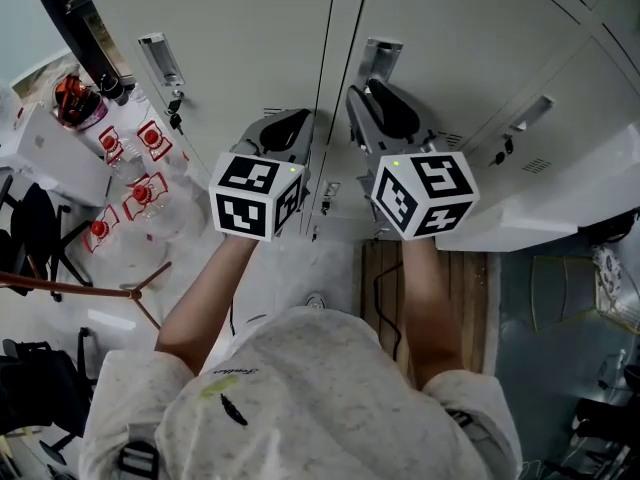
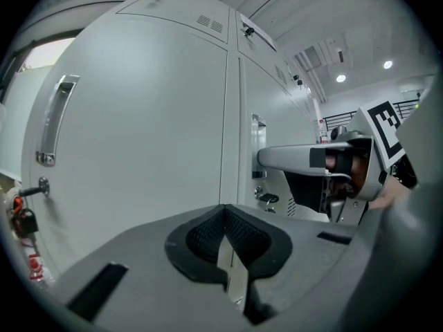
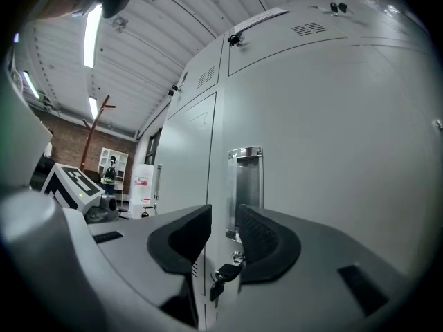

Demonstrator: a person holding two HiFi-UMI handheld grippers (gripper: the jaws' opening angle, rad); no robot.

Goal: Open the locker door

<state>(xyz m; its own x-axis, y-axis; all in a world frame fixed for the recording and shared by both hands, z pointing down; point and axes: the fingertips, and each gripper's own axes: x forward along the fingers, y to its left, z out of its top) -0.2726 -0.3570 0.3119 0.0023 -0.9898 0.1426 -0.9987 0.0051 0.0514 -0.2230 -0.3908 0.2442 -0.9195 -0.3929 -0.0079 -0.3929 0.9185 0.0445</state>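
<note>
Grey metal locker door (image 3: 332, 158) stands shut, chrome handle (image 3: 246, 185) upright; right tool (image 3: 223, 227) gapes before it, left tool (image 2: 225, 244) closed, empty.

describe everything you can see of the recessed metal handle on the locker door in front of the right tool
The handle is a tall, narrow recessed pull of shiny chrome-like metal with a raised frame, set upright in the pale grey locker door near its left edge. A key sticks out just below it. The right tool points at it, jaws apart; nothing visibly grips it.
</note>
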